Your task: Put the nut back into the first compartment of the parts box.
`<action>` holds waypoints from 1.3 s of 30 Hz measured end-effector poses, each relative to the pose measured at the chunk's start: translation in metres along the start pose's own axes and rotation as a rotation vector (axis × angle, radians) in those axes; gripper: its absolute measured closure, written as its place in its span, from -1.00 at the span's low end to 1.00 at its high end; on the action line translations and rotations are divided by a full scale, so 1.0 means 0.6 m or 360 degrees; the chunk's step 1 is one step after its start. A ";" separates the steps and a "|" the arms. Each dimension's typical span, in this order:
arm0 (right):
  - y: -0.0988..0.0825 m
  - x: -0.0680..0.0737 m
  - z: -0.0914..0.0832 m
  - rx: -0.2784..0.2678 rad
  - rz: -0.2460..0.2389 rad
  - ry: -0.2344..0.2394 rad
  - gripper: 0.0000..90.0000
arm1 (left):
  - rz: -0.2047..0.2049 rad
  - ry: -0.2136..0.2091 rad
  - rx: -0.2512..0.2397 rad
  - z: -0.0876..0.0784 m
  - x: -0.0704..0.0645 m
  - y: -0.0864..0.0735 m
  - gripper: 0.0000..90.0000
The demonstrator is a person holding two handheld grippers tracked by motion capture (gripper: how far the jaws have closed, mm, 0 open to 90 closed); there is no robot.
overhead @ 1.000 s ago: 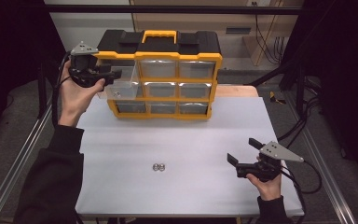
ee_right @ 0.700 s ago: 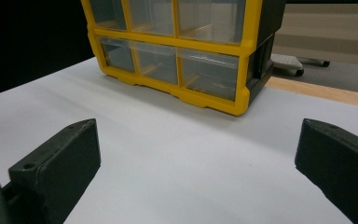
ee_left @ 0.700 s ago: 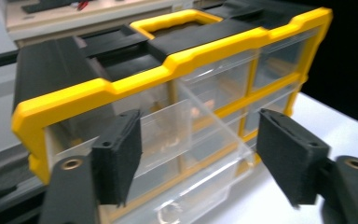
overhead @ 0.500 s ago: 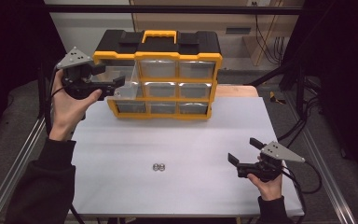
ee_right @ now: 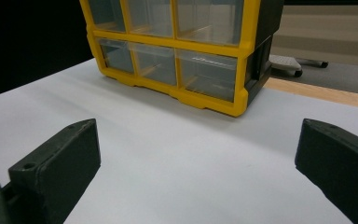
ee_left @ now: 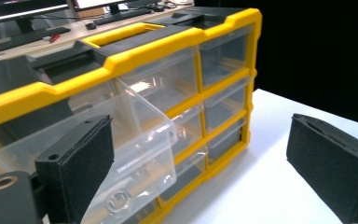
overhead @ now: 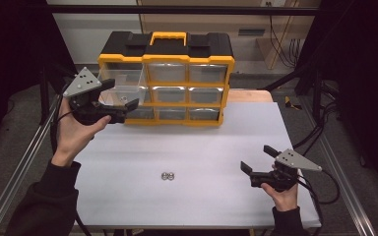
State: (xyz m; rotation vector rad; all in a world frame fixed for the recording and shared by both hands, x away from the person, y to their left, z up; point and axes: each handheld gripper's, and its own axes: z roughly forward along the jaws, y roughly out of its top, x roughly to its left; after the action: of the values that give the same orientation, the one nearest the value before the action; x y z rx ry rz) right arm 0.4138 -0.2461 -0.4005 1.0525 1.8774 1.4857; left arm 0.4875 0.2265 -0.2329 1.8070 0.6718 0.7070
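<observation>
At the far edge of the white matte tabletop (overhead: 192, 147): yellow-framed organiser (overhead: 177, 78) with black top, yellow carry handle, and a grid of clear plastic drawers. Top-left clear drawer (overhead: 120, 91) pulled forward out of the frame; box-shaped, glossy, transparent walls; small metal ring-shaped part (ee_left: 116, 201) lying on its floor. Left tool (overhead: 123, 96) held just in front of that drawer at the organiser's left end, jaws just opened wide and standing apart, flat black textured pads on either side of the drawer front without pressing on it; grey three-cornered plate on top. Right tool (overhead: 258, 160) low over the near right of the tabletop, jaws apart, nothing between them, well apart from the organiser. Two small round metal parts (overhead: 167, 175) side by side, touching, near the tabletop's middle, between both tools.
</observation>
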 end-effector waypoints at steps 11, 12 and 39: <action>0.001 0.001 -0.002 0.0002 0.0012 -0.0001 -0.99 | 0.0034 -0.0085 -0.0069 -0.011 -0.036 -0.033 -0.87; 0.001 0.000 -0.002 0.0003 0.0009 -0.0004 -0.99 | 0.0033 -0.0090 -0.0072 -0.011 -0.037 -0.037 -0.87; 0.001 0.001 -0.002 0.0000 0.0013 -0.0002 -0.99 | -0.0051 -0.0257 -0.0007 0.001 -0.085 -0.156 -0.83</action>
State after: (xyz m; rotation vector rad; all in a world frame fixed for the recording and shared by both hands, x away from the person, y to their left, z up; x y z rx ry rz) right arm 0.4127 -0.2460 -0.3999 1.0623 1.8745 1.4892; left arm 0.4431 0.2178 -0.3295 1.8230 0.5895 0.5340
